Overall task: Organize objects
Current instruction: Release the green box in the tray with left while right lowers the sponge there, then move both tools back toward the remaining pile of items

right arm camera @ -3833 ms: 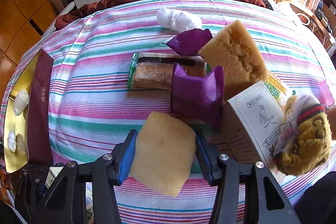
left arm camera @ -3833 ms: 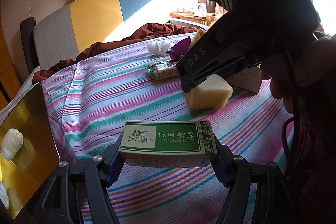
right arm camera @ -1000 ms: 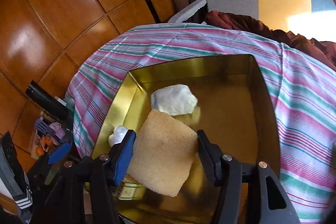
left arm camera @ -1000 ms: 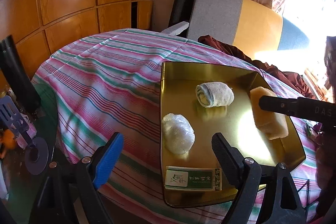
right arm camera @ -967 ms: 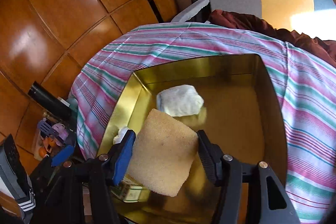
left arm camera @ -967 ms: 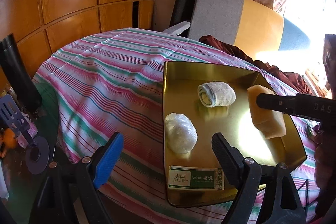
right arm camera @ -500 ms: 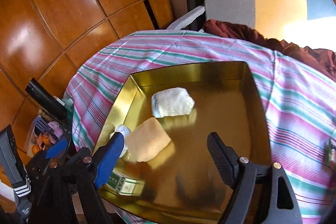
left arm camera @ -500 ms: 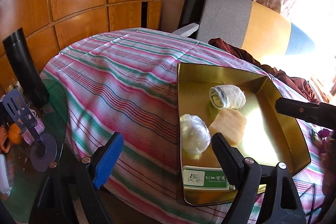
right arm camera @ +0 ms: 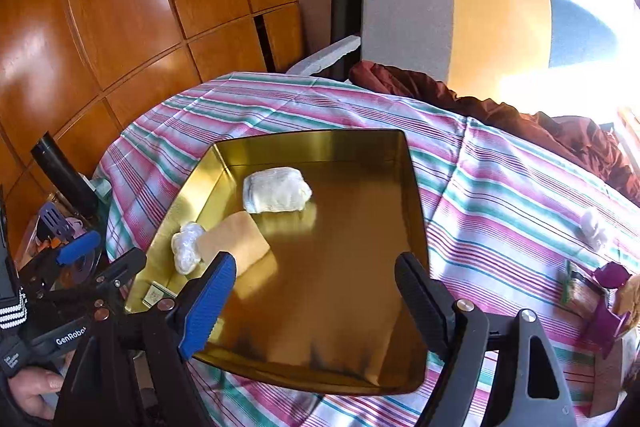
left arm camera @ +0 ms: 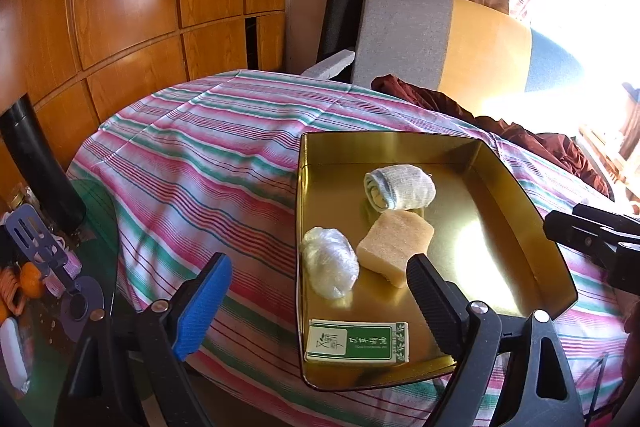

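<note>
Four things lie in the gold tray (left arm camera: pixel 516 203), which sits on the striped tablecloth (left arm camera: pixel 192 163) right of centre in the left wrist view. Going left to right: a clear plastic bundle (left arm camera: pixel 330 267) near the tray's left wall, a green and white box (left arm camera: pixel 358 342) at its near edge, a yellow sponge (left arm camera: pixel 394 246) touching the bundle, and a rolled white cloth (left arm camera: pixel 400 187) just behind the sponge. The left gripper (left arm camera: pixel 316 291) fills the bottom of that view with its jaws wide and nothing between them; they have just been opening a little further. In the right wrist view the right gripper (right arm camera: pixel 312 291) hangs over the tray's bare middle, jaws likewise wide and empty, having just been opening, with the sponge lying just beyond its blue finger (right arm camera: pixel 206 307). Purple wrappers (right arm camera: pixel 608 299) sit at the far right edge.
</note>
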Motion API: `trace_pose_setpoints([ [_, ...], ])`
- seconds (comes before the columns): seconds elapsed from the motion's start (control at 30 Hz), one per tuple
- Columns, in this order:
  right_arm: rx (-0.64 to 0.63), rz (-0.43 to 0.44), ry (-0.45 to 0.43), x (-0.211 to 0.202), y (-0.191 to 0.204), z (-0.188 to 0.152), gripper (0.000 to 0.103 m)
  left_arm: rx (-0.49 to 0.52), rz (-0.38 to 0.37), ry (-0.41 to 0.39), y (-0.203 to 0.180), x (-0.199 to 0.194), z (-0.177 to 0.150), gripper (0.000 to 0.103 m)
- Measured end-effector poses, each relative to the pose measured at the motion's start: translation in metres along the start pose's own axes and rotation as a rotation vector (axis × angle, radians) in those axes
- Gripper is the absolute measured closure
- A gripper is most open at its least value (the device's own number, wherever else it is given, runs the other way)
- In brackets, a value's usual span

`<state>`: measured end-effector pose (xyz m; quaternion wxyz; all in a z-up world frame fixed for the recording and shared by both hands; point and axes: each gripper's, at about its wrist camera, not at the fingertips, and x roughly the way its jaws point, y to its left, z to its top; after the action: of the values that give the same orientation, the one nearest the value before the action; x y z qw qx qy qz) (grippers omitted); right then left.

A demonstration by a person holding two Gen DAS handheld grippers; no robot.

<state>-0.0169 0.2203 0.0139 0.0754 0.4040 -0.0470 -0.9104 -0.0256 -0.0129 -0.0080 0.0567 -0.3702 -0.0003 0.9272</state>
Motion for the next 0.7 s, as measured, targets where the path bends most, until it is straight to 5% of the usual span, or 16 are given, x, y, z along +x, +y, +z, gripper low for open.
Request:
trace_pose_setpoints([
  [0.37, 0.087, -0.122, -0.049, -0.042, -0.067, -0.008, 0.02, 0.051, -0.034, -0.009, -0.023, -0.003, 0.005, 0.013],
  [0.7, 0.328, -0.37, -0.137, -0.114, -0.191, -0.033, 0.02, 0.141, -0.136, -0.021, -0.067, -0.006, 0.01, 0.013],
])
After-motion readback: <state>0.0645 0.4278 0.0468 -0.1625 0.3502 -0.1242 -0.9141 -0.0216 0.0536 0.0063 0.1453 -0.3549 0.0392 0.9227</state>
